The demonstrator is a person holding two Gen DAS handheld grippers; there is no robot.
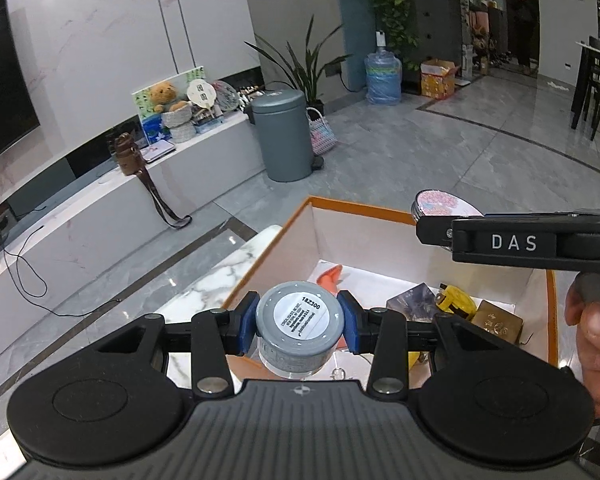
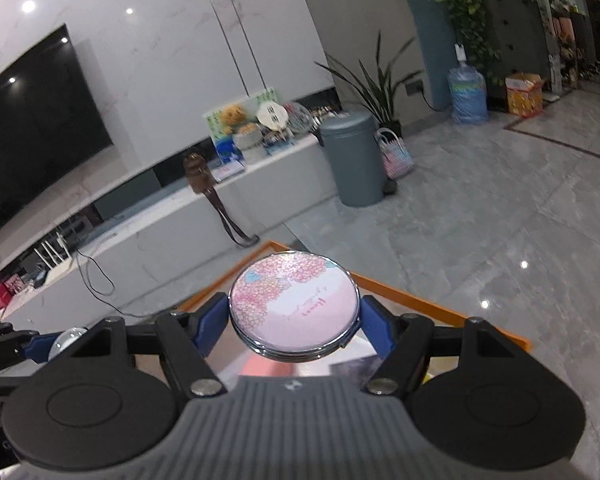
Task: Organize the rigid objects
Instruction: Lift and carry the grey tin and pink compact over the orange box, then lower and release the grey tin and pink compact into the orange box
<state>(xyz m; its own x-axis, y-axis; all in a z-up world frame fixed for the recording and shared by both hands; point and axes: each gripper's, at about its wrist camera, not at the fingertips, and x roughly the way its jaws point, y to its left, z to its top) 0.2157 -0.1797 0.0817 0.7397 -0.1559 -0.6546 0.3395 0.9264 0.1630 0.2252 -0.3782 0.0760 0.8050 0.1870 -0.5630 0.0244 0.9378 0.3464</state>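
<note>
**Both fingers loaded, over the box**

Left gripper [image 1: 300, 322] fingers pinch a small grey jar [image 1: 300, 326] by its sides; the blue pads [image 1: 247, 320] sit flush on either side and the labelled end faces my camera. I see it held over the near edge of the orange-rimmed box [image 1: 352, 206].

Right gripper [image 2: 294, 320] fingers clamp a round pink floral compact [image 2: 294, 306], lying flat between the pads, over the box's far corner.

Inside the box: a yellow tape measure [image 1: 458, 300] and a brown block [image 1: 498, 320].

light: dim indoor, ceiling spots | glare: glossy floor [image 2: 500, 264] | blur: slight, right view | edges: fisheye-bent
</note>
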